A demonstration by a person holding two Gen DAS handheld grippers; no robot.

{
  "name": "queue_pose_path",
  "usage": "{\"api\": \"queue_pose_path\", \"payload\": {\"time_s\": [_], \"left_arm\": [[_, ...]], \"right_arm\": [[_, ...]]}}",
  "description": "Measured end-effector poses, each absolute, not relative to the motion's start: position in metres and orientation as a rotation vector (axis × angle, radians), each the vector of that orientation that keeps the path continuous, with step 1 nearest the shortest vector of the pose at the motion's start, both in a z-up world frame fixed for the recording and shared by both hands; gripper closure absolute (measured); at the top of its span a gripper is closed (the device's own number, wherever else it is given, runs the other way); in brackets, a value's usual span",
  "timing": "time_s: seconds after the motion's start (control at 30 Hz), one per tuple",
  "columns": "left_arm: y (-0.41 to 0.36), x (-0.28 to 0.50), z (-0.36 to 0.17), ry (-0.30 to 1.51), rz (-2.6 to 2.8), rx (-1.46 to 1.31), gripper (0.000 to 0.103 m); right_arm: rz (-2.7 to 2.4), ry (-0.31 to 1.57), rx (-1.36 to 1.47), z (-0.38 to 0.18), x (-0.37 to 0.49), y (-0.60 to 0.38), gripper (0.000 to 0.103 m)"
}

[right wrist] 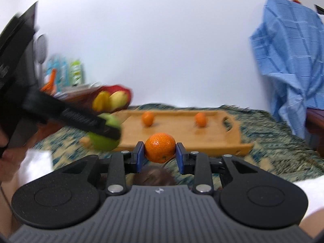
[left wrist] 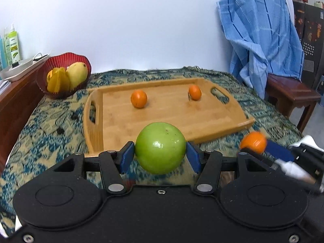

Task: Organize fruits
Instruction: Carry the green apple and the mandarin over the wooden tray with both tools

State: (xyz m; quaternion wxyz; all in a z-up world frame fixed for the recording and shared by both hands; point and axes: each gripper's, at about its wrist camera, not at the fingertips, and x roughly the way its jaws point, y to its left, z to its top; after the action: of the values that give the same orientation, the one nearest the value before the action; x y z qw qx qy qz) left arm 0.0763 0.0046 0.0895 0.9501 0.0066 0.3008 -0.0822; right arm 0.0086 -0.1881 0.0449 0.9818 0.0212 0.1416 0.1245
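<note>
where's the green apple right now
The green apple is clamped between the left tongs, at the middle of the left wrist view, above the patterned cloth just in front of the wooden tray. The right tongs' orange is to its right.

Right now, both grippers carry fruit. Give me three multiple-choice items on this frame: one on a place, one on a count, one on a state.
1. Where is the red basket?
A. beyond the tray's left end
B. on the tray
C. on the stool

2. How many oranges lie on the wooden tray?
A. none
B. two
C. four

3. What is the left gripper doing?
A. hanging open
B. clamping an orange
C. clamping a green apple

Key: 1 A, it stands on the patterned cloth past the tray's left handle. 2 B, one orange and another rest on the board. 3 C, both blue pads press the apple's sides.
</note>
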Motion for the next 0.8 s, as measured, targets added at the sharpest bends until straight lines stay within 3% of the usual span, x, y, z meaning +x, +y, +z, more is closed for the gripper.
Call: {"api": "queue_pose_path", "payload": {"time_s": [0.37, 0.8], "left_arm": [[0.014, 0.159, 0.088, 0.595, -0.124, -0.019, 0.049], [0.029, 0.231, 0.054, 0.689, -0.088, -0.097, 0.049]], "right_arm": [[0.104, 0.314, 0.090, 0.058, 0.103, -0.215, 0.066], [0.123, 0.426, -0.042, 0.043, 0.191, -0.200, 0.066]]}}
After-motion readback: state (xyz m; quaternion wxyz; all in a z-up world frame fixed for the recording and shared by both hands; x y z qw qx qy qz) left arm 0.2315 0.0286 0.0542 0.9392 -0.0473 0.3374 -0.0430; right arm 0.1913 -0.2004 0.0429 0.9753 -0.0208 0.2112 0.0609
